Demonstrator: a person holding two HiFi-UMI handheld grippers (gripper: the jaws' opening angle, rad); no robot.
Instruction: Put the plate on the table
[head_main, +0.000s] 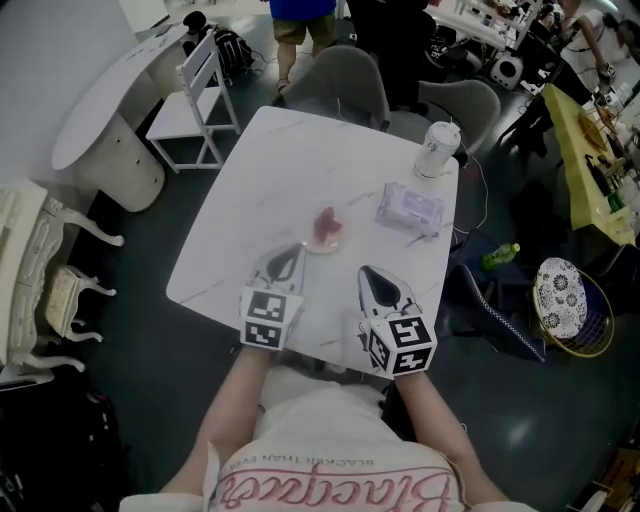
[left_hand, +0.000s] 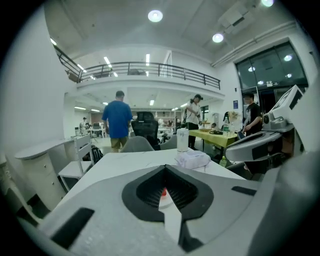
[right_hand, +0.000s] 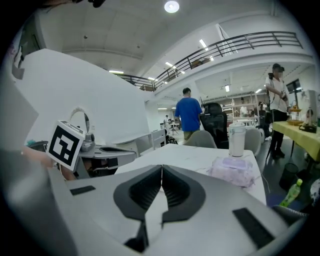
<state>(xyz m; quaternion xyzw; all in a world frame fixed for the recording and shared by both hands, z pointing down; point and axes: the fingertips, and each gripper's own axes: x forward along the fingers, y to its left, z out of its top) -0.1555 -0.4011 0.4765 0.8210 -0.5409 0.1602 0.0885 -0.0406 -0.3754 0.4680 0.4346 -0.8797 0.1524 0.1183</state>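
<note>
One small plate (head_main: 322, 248) sits on the white square table (head_main: 250, 190), toward its near middle, with one pinkish-red item (head_main: 327, 228) lying on it. Two grippers hover over the near edge. The left gripper (head_main: 293, 252) has its jaws brought right together, tips meeting, and those tips sit at the plate's near-left rim. Its own view shows the red item and a pale wedge through the slit below the closed tips, but whether the pads nip the rim or only rest against it cannot be told. The right gripper (head_main: 370, 272) is likewise closed tip to tip with nothing between its jaws, and it is set apart from the plate on the bare tabletop to the right. Farther back on the table are one soft packet of wipes (head_main: 410, 207), right of the plate, and one lidded cup (head_main: 438, 148) at the far right corner (three things on the table in all, well spread out). Two grey chairs (head_main: 345, 80) (head_main: 468, 100) stand at the far side, one white chair (head_main: 195, 105) is off to the left, and one green bottle (head_main: 500, 257) lies on the dark floor to the right. Three people stand in the background of the left gripper view, one of them in a blue shirt (left_hand: 118, 120).
</note>
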